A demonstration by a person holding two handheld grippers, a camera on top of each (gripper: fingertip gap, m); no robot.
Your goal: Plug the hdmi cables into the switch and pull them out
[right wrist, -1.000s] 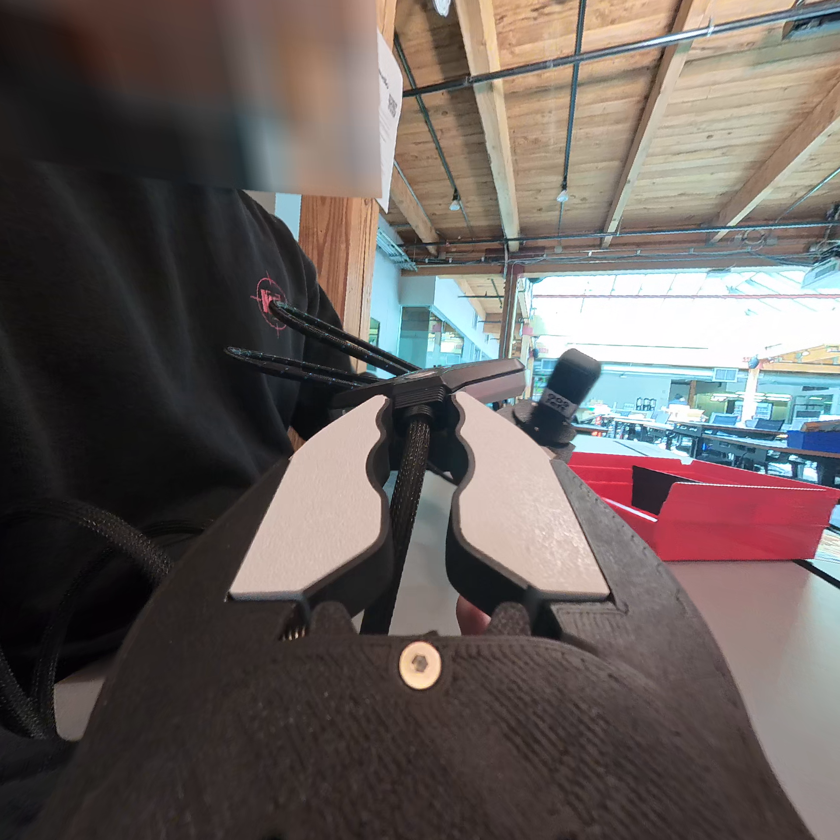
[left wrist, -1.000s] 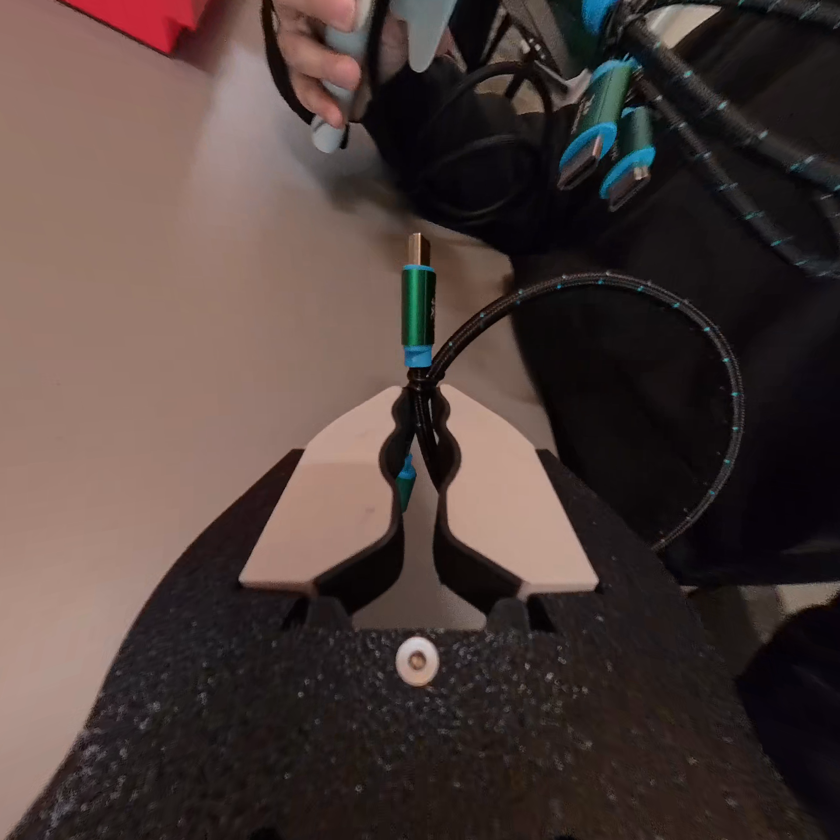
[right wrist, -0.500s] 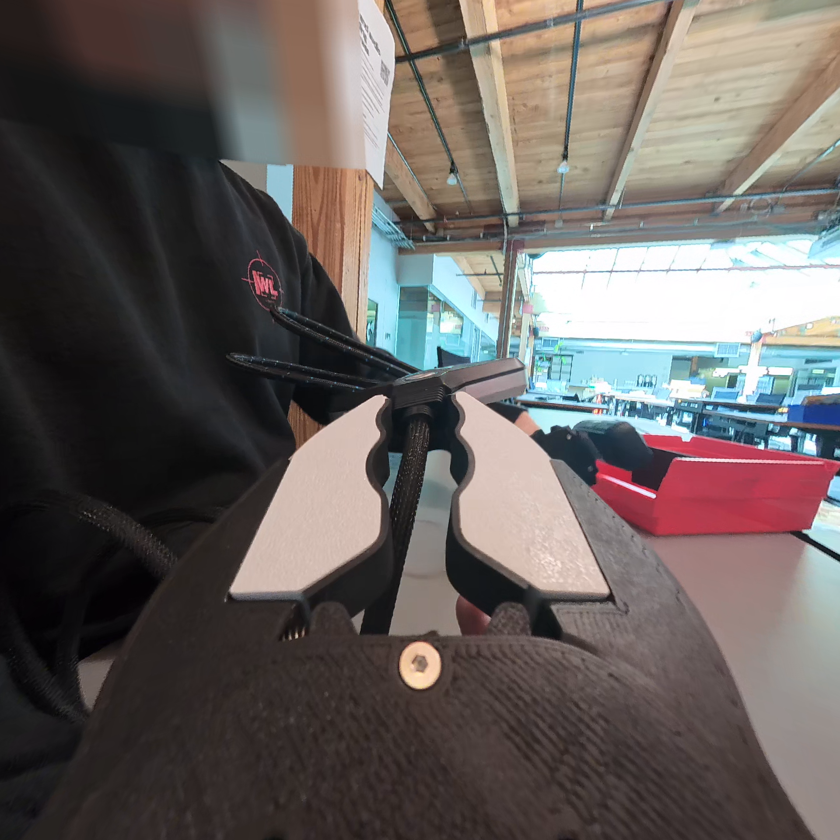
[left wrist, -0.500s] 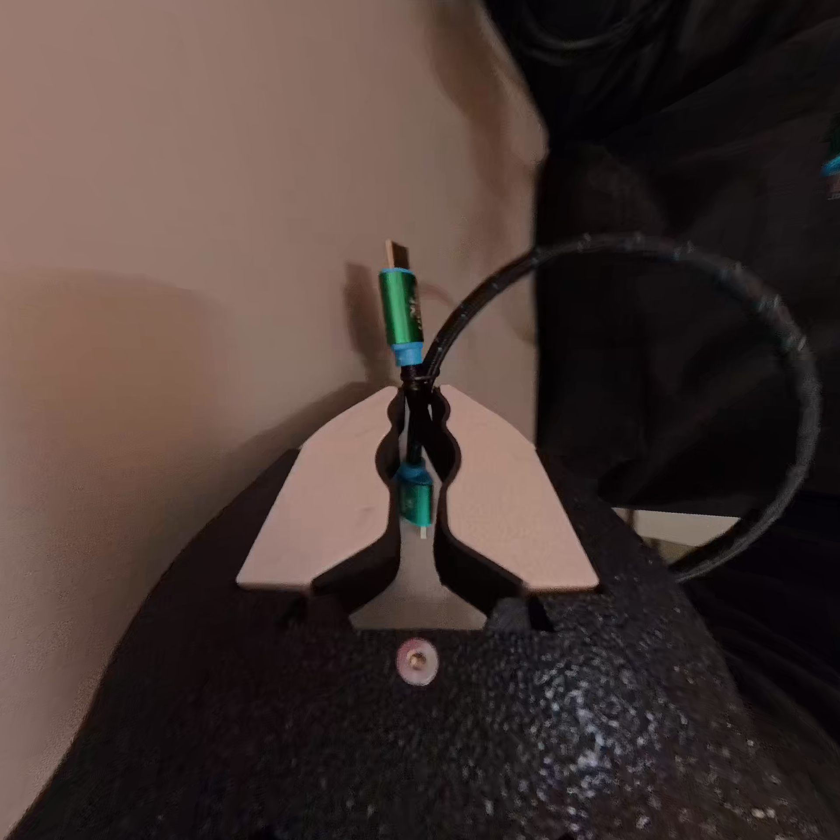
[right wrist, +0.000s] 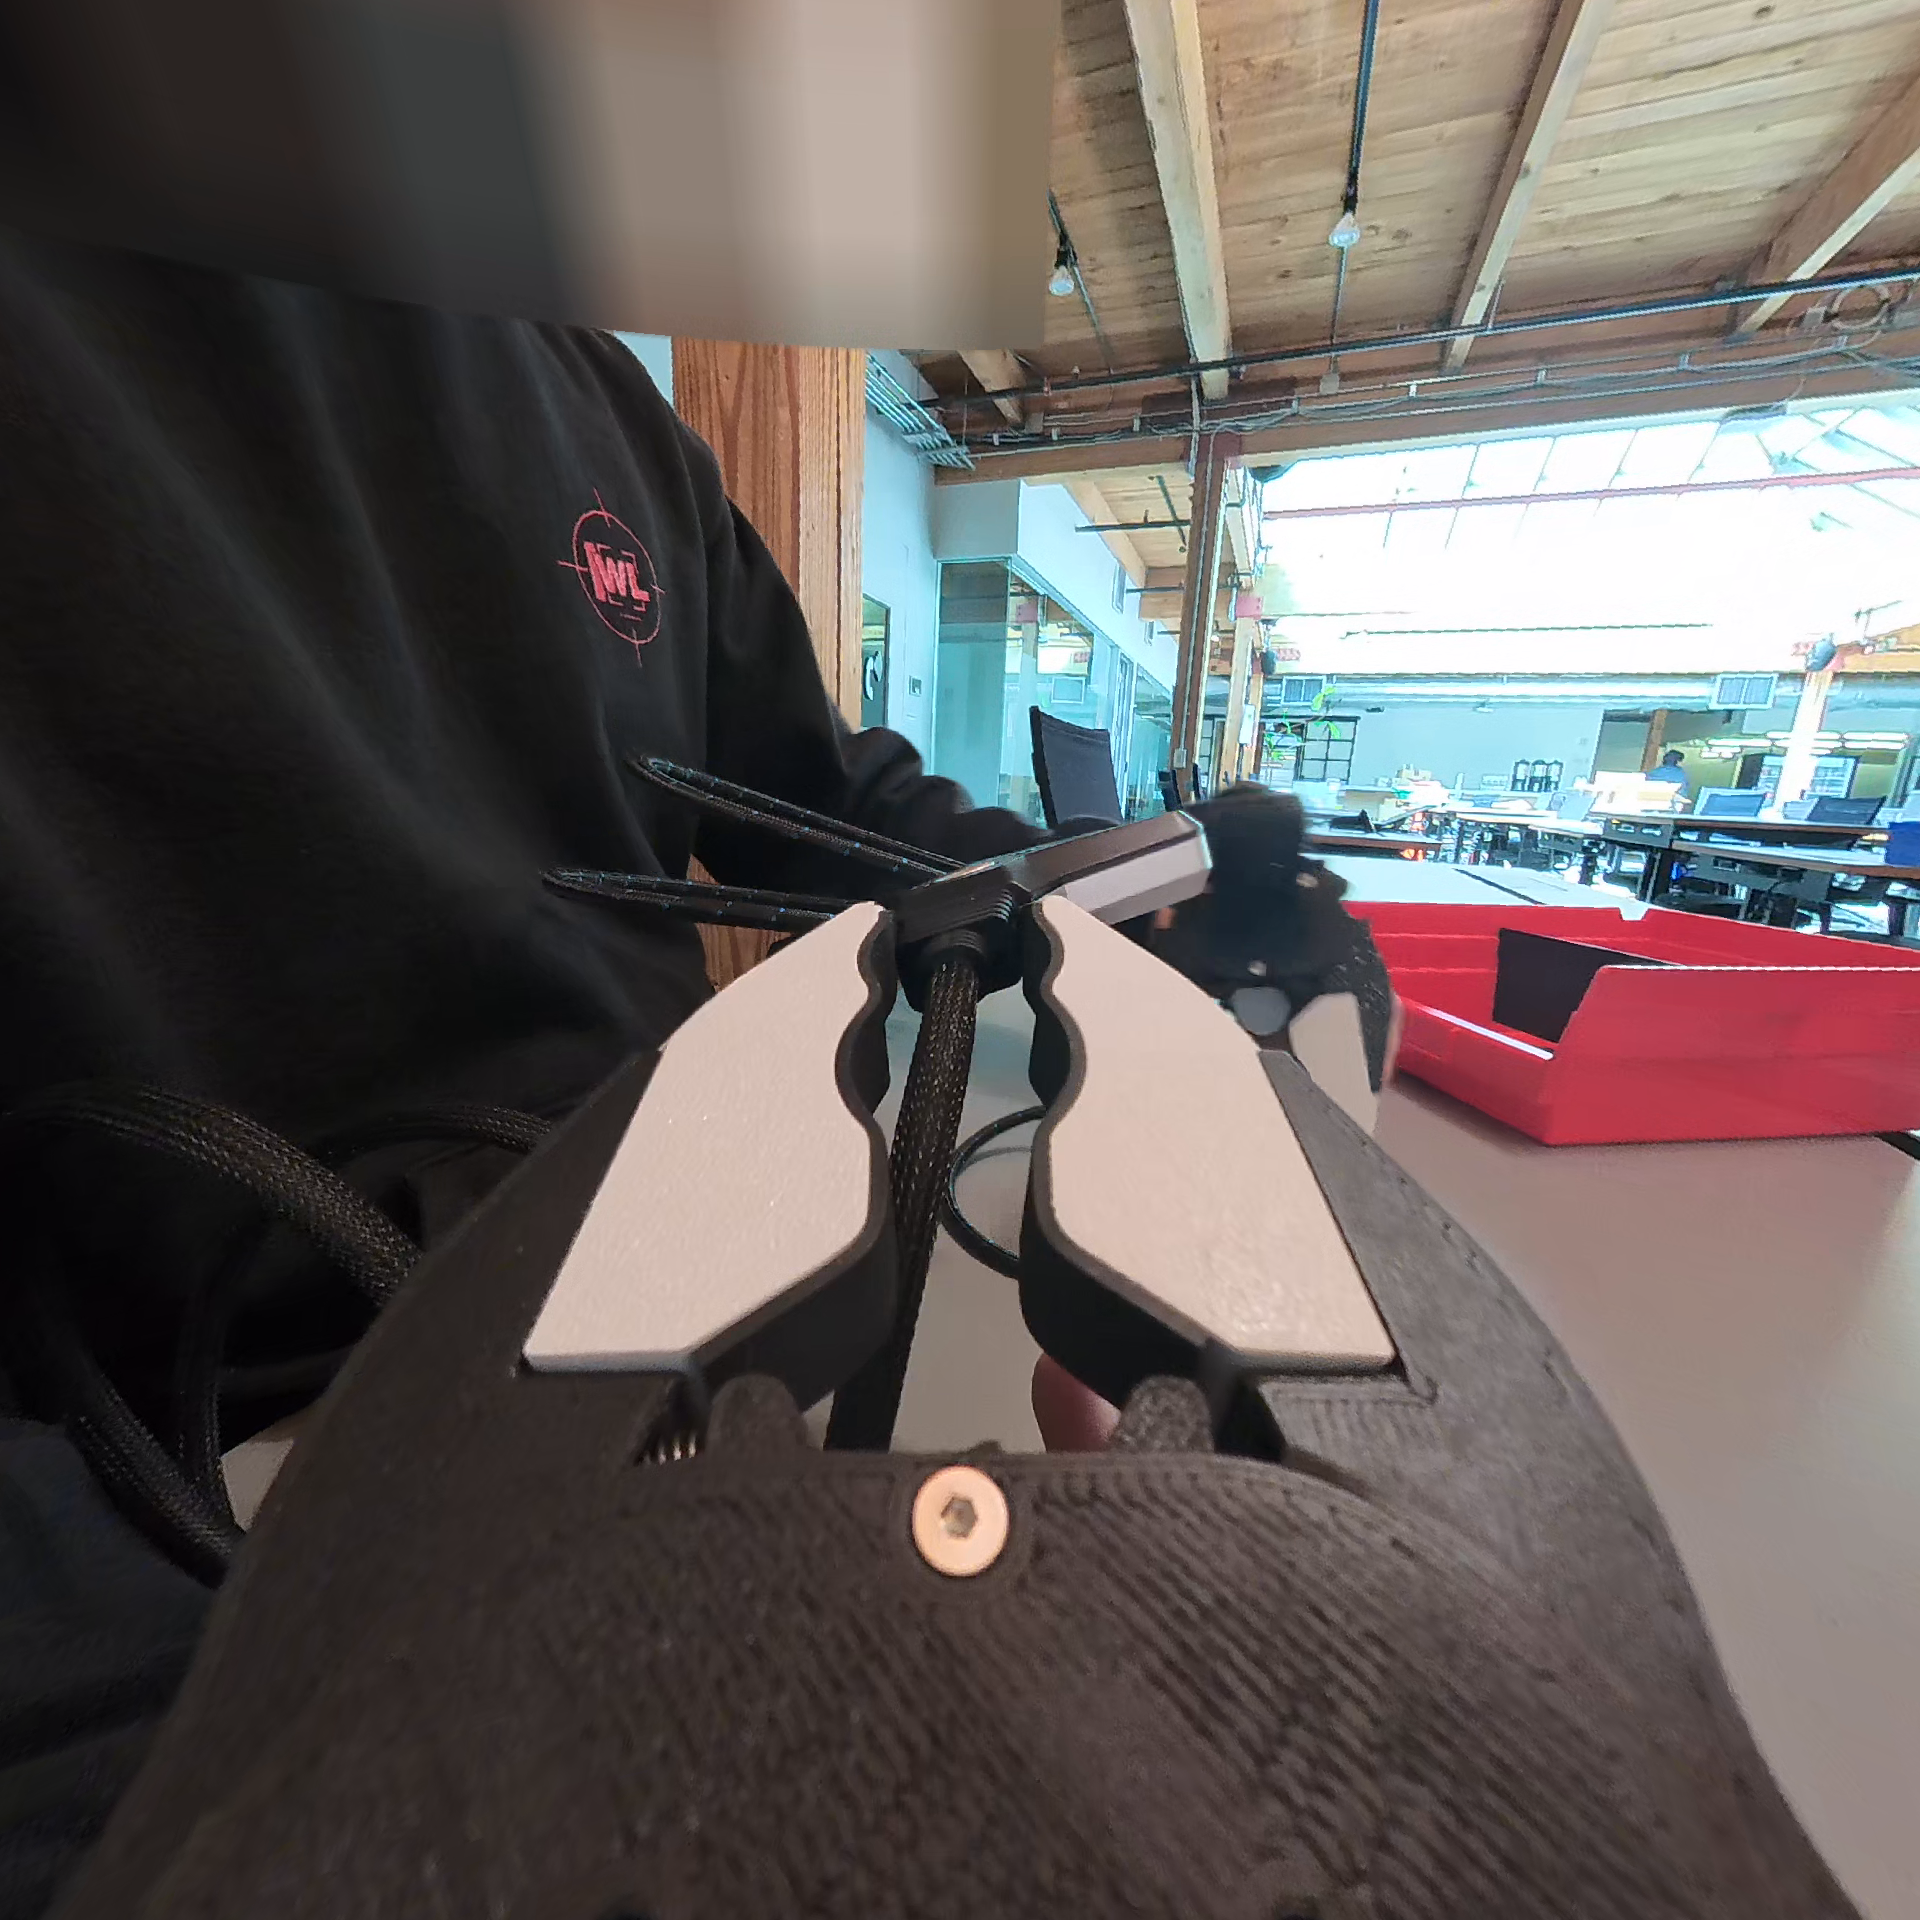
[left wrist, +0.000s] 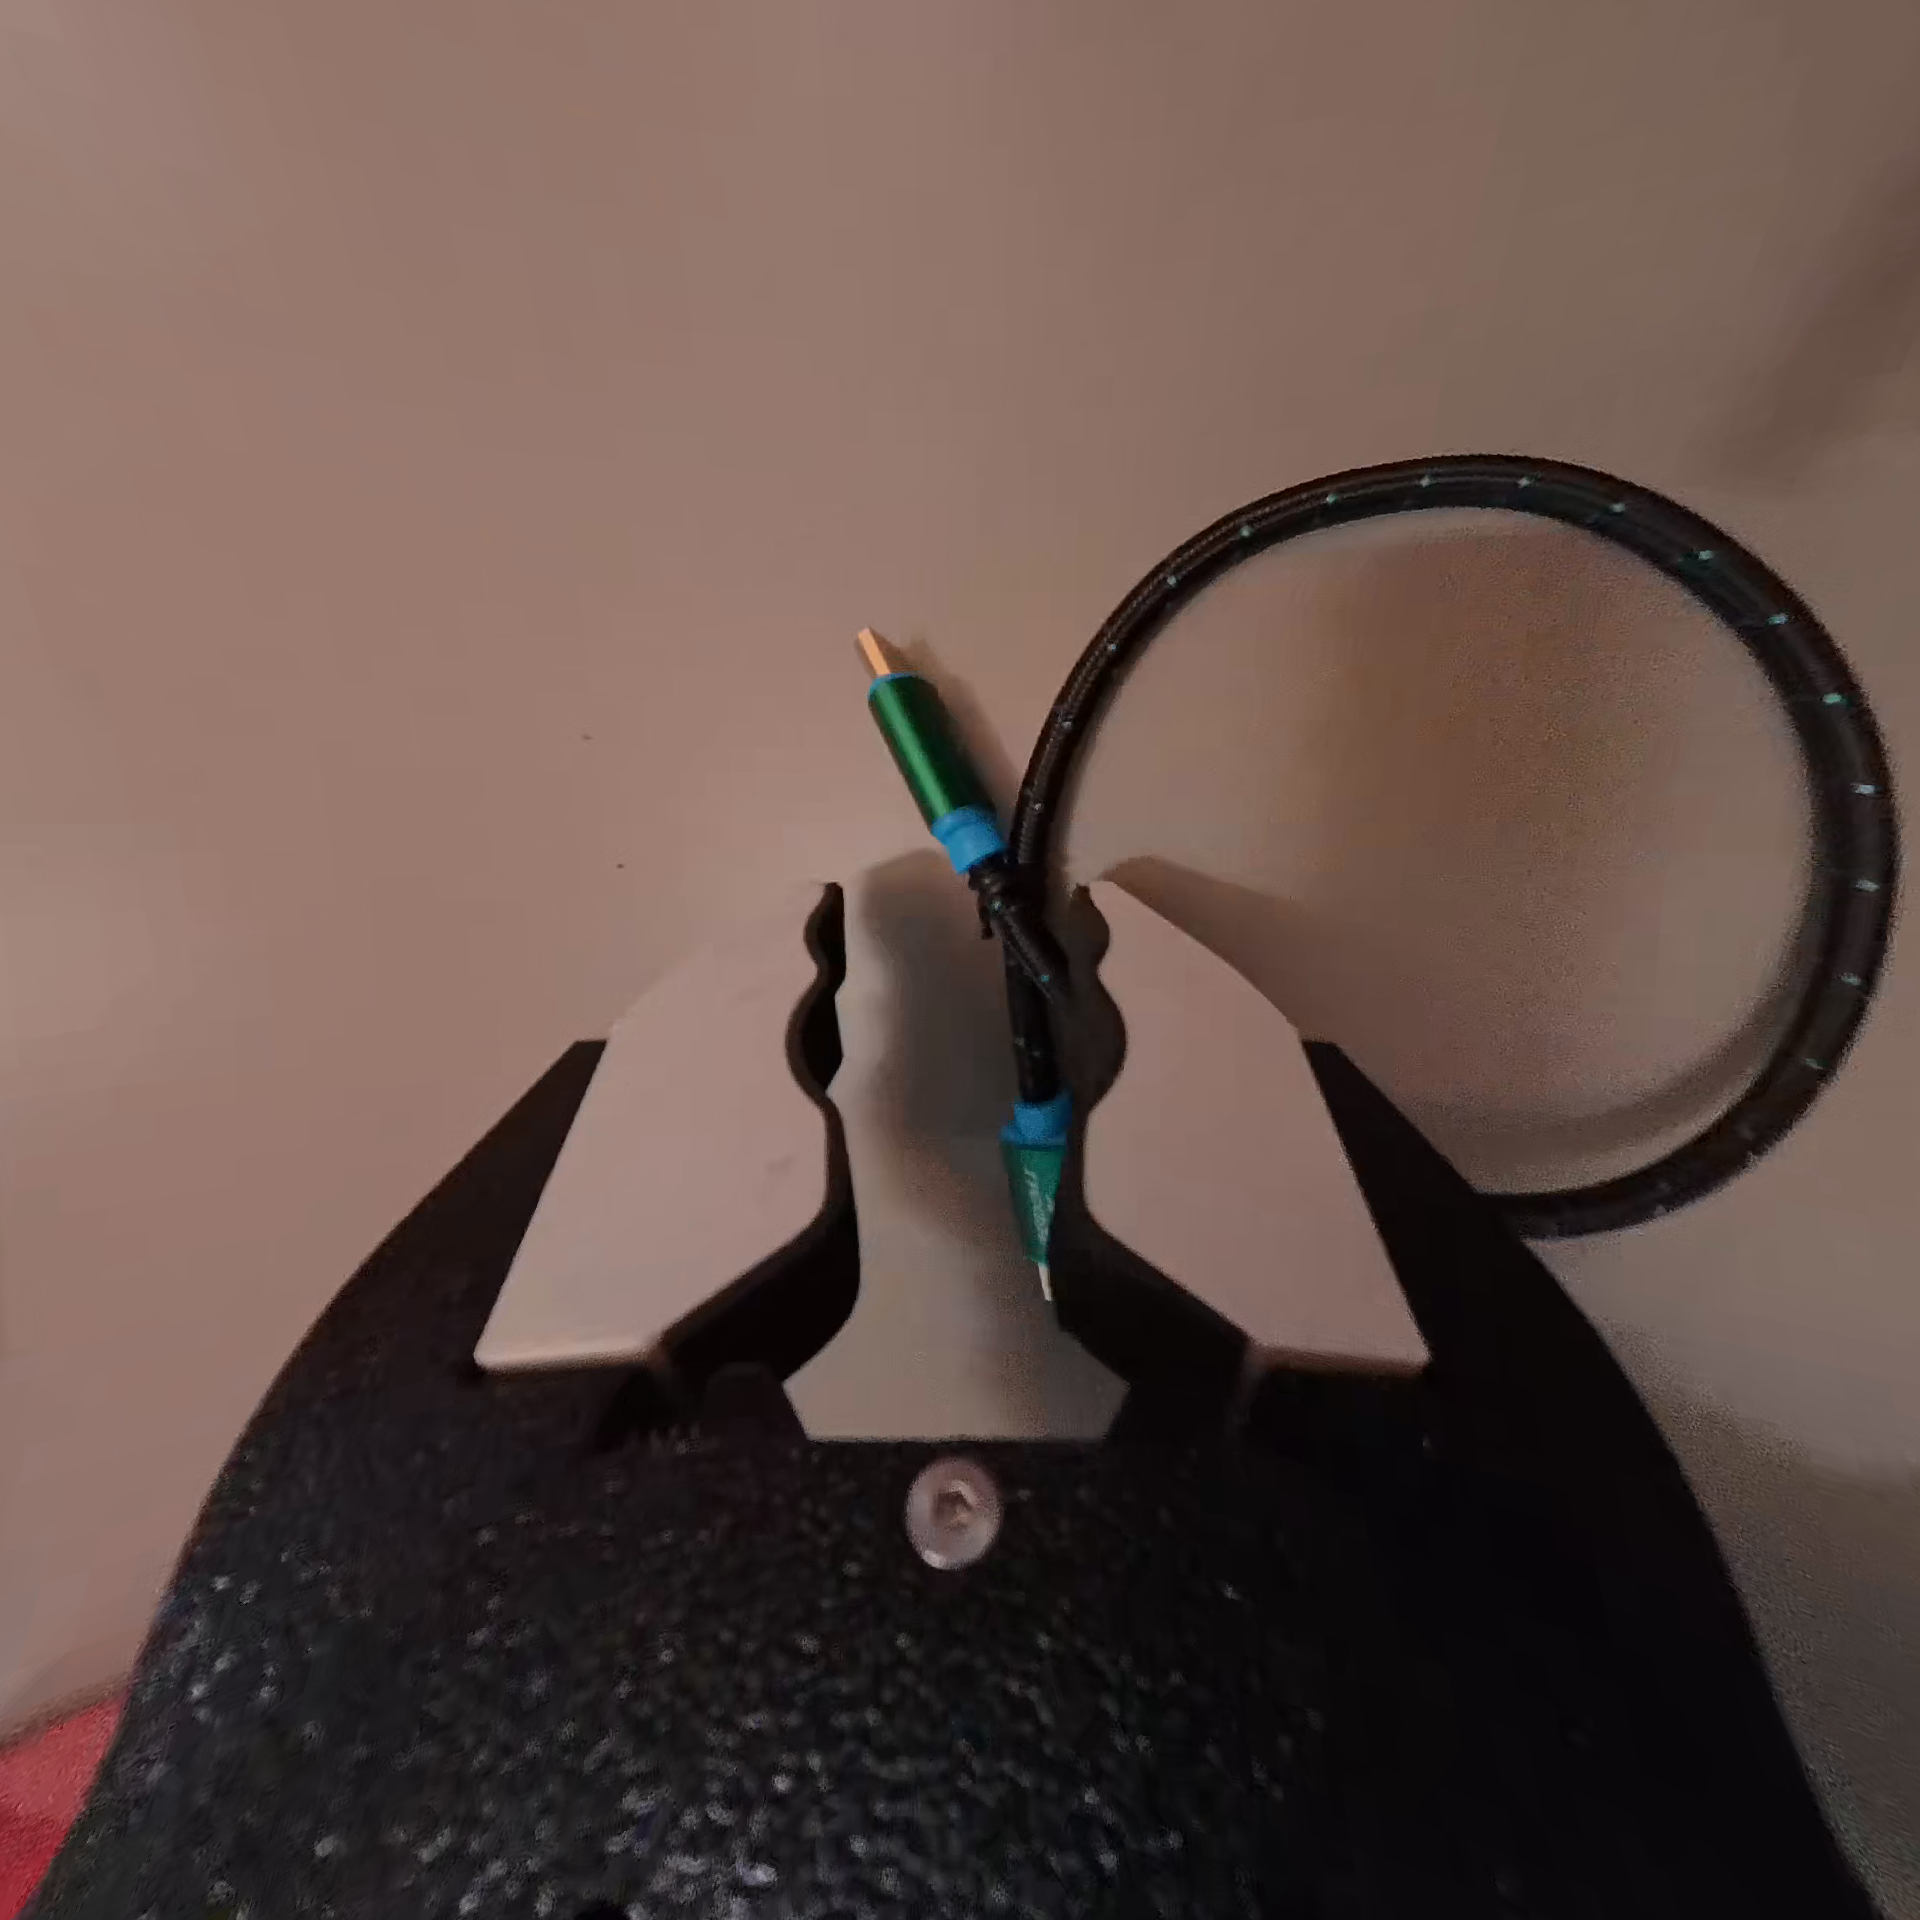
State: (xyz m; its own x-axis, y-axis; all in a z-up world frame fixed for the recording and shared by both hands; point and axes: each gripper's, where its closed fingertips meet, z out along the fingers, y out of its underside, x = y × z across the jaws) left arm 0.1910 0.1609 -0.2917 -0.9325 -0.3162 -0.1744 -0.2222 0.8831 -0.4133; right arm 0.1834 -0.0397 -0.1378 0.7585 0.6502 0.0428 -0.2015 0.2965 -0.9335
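My left gripper is open over the beige table. A short black braided HDMI cable, tied in a loop, lies loose between the jaws against the right finger. One green plug points up and left past the fingertips. The other green plug sits between the fingers. My right gripper is shut on the cable end of the grey-black switch and holds it above the table. Its thick braided lead runs back between the fingers. Two HDMI cables leave the switch to the left.
A person in a black sweatshirt fills the left of the right wrist view. A red bin stands on the table to the right. The left gripper shows just beyond the switch. Thick black cables hang at the lower left.
My left gripper has swung away from the pile of cables to bare table and opened, letting go of the looped cable. My right gripper still holds the switch, almost unmoved.
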